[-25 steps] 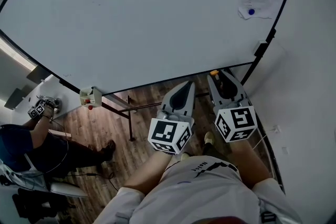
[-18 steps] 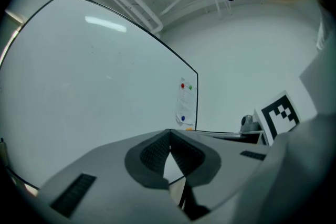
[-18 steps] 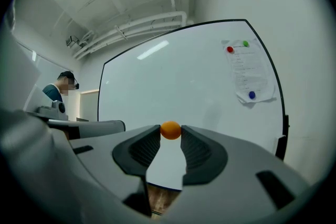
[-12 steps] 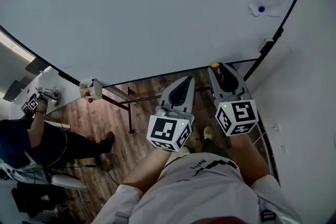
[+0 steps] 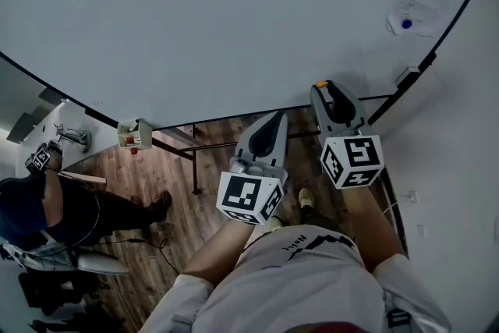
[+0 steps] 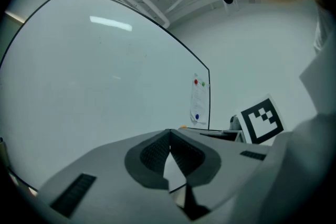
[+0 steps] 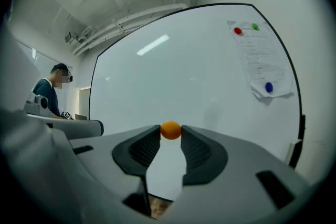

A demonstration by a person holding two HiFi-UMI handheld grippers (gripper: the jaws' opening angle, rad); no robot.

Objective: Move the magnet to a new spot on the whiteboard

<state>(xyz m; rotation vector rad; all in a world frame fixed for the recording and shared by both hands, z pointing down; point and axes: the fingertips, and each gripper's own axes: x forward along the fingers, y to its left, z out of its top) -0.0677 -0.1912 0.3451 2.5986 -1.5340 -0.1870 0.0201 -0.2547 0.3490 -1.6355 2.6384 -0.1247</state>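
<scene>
Pinching the orange magnet (image 7: 170,130) right at the tips of the right gripper (image 7: 170,135), jaws parted only as wide as the magnet and pressing on it from either side. Carrying nothing else between the pads. Pointing those jaws straight at the whiteboard (image 7: 199,71), with bare white surface lying dead ahead of the magnet and spreading off to the left. Sitting low against the board in the head view, just by its bottom edge; not possible to tell whether touching the surface or hanging just off it.

Leaving the paper sheet (image 7: 262,60) well up and to the right, pinned by a red magnet (image 7: 237,31), a green magnet (image 7: 255,26) and a blue magnet (image 7: 269,87), all well apart from the one in the jaws.

Being round, offering no long axis to line up, so judging the placement as a plain push forward along the jaw line, flat onto the board.

Holding the left gripper (image 6: 169,136) lower and further back from the board, beside the right one, jaws pressed together at the tips with nothing in them.

Judging the right gripper the nearer by far, and already loaded: picking a bare patch, probably up or leftward and away from the sheet, easing forward till seating the magnet, and only then opening.
</scene>
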